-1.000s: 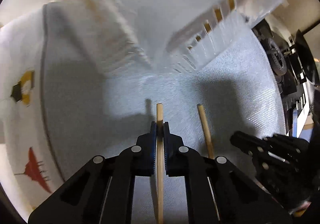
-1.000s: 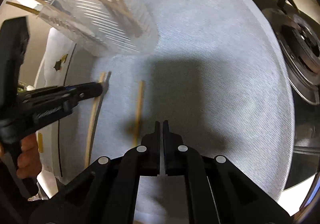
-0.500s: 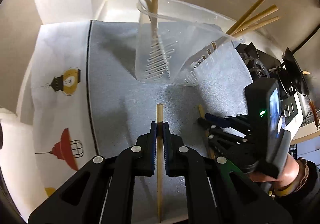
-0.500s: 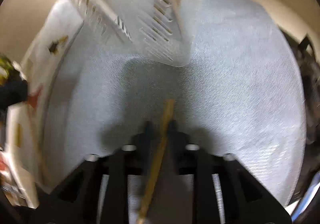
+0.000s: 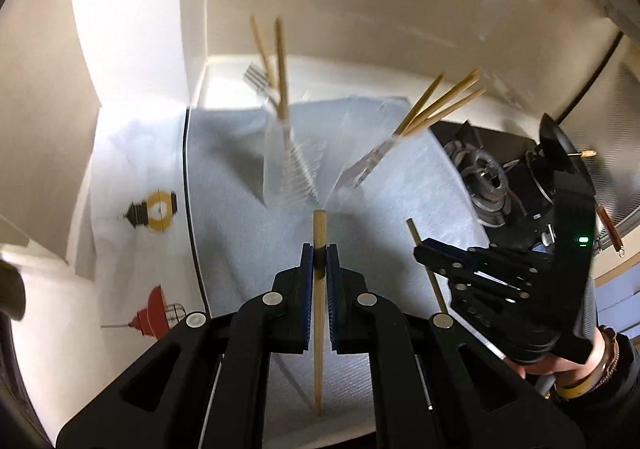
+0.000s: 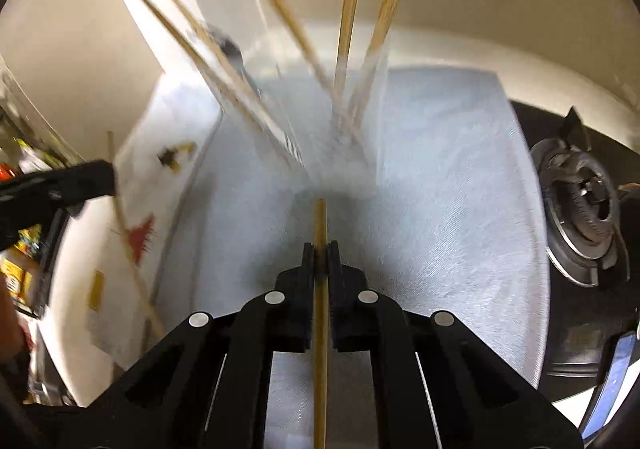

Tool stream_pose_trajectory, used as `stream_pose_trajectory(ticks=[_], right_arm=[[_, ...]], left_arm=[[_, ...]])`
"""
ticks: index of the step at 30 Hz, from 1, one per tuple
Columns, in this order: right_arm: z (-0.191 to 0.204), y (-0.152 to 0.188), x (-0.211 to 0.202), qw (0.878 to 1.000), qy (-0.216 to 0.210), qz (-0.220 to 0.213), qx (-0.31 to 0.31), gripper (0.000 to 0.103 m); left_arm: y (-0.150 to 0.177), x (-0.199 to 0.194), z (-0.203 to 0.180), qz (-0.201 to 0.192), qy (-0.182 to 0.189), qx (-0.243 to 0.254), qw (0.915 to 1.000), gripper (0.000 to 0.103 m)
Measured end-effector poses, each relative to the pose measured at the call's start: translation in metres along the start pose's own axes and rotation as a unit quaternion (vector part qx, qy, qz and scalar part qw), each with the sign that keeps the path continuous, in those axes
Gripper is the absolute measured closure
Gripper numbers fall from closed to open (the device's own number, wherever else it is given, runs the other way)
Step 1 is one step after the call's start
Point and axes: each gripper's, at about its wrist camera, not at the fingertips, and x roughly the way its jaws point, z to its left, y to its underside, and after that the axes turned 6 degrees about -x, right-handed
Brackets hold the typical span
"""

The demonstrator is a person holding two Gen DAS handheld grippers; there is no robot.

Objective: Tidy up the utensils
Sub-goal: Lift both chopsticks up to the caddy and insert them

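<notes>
Each gripper, left (image 5: 319, 249) and right (image 6: 320, 255), has its jaws clamped on a chopstick (image 5: 319, 305); next, tip both into the clear holder (image 5: 292, 165) at frame centre.

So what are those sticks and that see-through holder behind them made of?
The stick in the left hand-held gripper looks like pale bamboo or wood, matte, with faint lengthwise grain; the one in the right hand-held gripper looks the same. The holder seems clear plastic: you see through its slotted walls, though blur leaves it uncertain.
</notes>
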Motion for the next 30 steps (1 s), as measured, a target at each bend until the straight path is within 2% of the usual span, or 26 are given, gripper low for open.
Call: stream_pose_trajectory(ticks=[5, 13, 19, 24, 30], right_arm=[[-0.012, -0.01, -0.046, 0.998, -0.008, -0.058, 0.011, 0.096], [-0.007, -0.018, -0.076, 0.994, -0.018, -0.104, 0.01, 0.096], [-0.012, -0.022, -0.1, 0.986, -0.043, -0.162, 0.023, 0.096], [-0.029, -0.022, -0.098, 0.981, -0.079, -0.164, 0.063, 0.096], [-0.03, -0.024, -0.096, 0.981, -0.089, -0.157, 0.067, 0.096]], left_arm=[[-0.008, -0.018, -0.012, -0.027, 0.012, 0.012, 0.9995, 0.097], [-0.016, -0.037, -0.022, -0.056, 0.015, 0.022, 0.9981, 0.097], [-0.02, -0.042, -0.023, -0.064, 0.01, 0.017, 0.9977, 0.097], [-0.02, -0.044, -0.023, -0.068, 0.006, 0.017, 0.9975, 0.097], [-0.021, -0.043, -0.019, -0.066, 0.005, 0.01, 0.9977, 0.097]])
